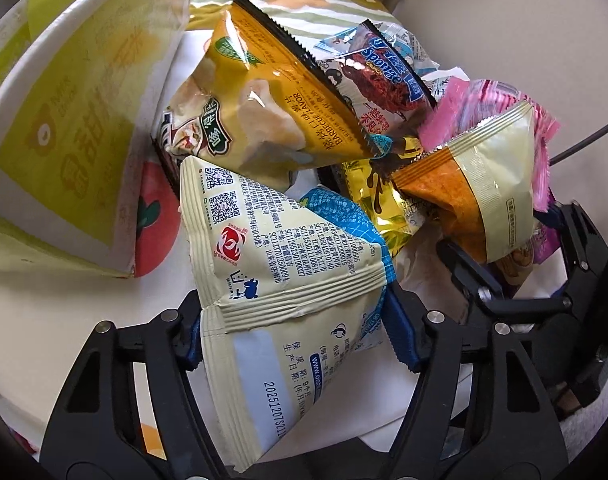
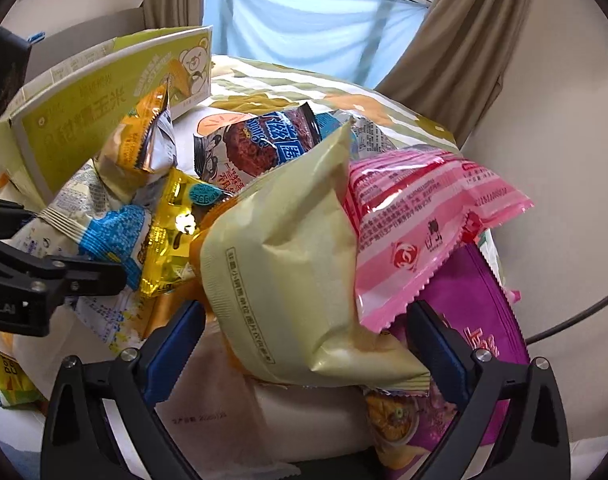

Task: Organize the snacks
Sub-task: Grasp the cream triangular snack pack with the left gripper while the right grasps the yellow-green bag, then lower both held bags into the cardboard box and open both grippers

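We pinch the cream and blue snack bag (image 1: pixel 287 280) between the blue pads of our left gripper (image 1: pixel 299 332), beside the green box (image 1: pixel 63 128). Our right gripper (image 2: pixel 308 328) stands spread around the pale yellow bag (image 2: pixel 287 264), its pads not visibly pressing, under the pink packet (image 2: pixel 416 216).

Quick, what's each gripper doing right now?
Left gripper: shut on the cream packet.
Right gripper: open around the yellow bag, not gripping.
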Tool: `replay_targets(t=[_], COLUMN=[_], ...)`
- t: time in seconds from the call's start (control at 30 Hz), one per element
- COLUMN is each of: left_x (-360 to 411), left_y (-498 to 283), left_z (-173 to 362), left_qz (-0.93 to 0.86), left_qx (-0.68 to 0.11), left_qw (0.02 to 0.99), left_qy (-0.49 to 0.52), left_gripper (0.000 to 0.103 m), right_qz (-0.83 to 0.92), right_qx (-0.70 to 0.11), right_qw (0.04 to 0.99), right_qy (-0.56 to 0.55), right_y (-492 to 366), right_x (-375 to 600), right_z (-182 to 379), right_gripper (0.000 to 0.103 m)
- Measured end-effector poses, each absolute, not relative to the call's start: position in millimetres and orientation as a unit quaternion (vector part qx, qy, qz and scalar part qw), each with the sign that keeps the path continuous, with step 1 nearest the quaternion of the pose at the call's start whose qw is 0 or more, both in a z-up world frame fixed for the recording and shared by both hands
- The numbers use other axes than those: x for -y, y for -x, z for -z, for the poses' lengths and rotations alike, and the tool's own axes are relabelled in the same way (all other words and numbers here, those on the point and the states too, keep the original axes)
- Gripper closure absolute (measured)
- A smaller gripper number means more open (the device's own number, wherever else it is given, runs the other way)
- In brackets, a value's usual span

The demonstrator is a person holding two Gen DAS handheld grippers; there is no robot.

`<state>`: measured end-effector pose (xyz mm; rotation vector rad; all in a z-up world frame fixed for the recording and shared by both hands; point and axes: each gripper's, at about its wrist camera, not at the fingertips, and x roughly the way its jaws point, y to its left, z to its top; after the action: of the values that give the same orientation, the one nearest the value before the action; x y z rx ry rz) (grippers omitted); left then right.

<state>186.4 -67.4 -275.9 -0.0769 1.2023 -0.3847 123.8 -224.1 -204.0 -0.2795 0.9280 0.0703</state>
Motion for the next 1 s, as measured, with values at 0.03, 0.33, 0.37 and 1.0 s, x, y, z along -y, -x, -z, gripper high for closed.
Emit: replay_targets(t=[0.03, 0.33, 0.37, 1.0], left_x=[66.6, 55.8, 54.5, -1.8], left_y=[-184.6, -169.1, -167.0, -107.6], left_z=[274.1, 246.6, 243.2, 125.6], left_qz=[0.179, 0.171, 0.169, 0.108], left_qx=[-0.560, -0.538, -0.535, -0.428], left_qw=[0.808, 0.825, 0.826, 0.895], left_qy=[0.036, 0.039, 0.040, 0.061], left_gripper=[0.037, 0.037, 0.037, 0.038], right_qz=[-0.035, -0.045, -0.045, -0.131], right_qx=[-0.446, -0.443, -0.441, -0.399], right_qw=[0.883, 0.881, 0.882, 0.902], right_qy=[0.141, 0.159, 0.158, 0.103], right_y=[-124.9, -123.2, -122.1, -87.6], right_x=[222.5, 215.2, 215.3, 180.5], right_z=[205.2, 203.1, 200.7, 110.0], right_gripper=[0.016, 0.041, 0.041, 0.041])
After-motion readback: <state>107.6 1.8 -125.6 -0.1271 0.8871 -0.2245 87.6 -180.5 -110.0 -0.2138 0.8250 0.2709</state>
